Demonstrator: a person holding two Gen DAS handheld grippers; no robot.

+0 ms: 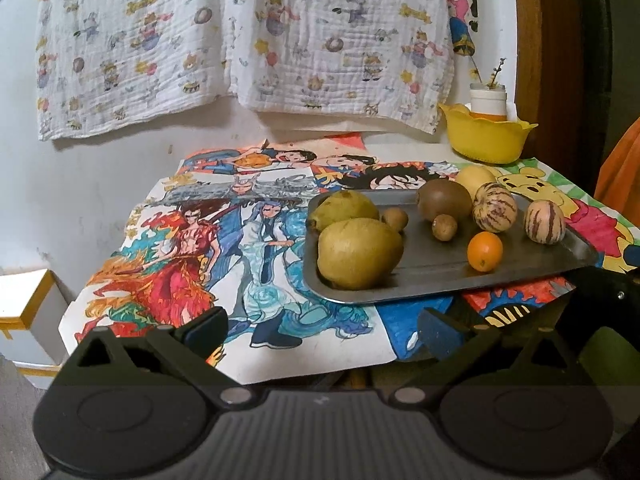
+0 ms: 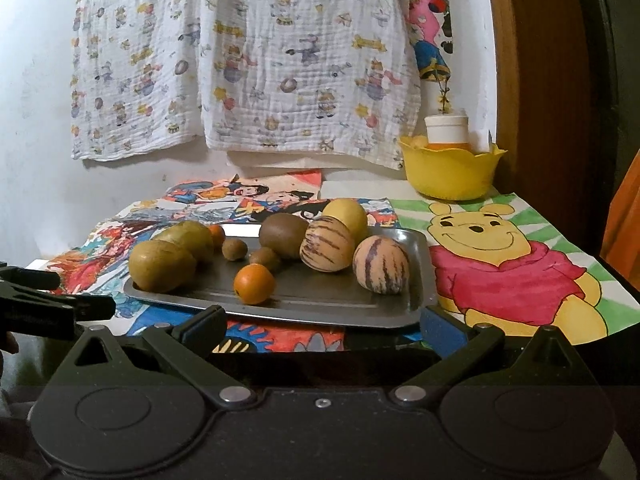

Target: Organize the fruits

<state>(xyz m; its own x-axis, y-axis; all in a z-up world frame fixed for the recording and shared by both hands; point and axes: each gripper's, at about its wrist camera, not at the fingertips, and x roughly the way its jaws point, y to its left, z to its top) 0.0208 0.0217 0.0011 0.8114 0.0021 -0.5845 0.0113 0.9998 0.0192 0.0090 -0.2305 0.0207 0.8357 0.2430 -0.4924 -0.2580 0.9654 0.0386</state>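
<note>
Steel tray (image 2: 416,280): slick, fruit rolls easy
Orange (image 2: 254,284): small, firm, light, pinch at widest part imo
Left gripper (image 1: 322,330): spread wide, empty
Right gripper (image 2: 322,326): spread wide, empty

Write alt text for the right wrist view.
A metal tray on a table covered in cartoon drawings holds mixed fruit: two green pears, kiwis, two striped melons and a small orange near the front. The open right tongs hover empty before it; a yellow bowl sits behind.

Printed cloth (image 1: 240,40) hangs on white wall (image 1: 100,184).
</note>
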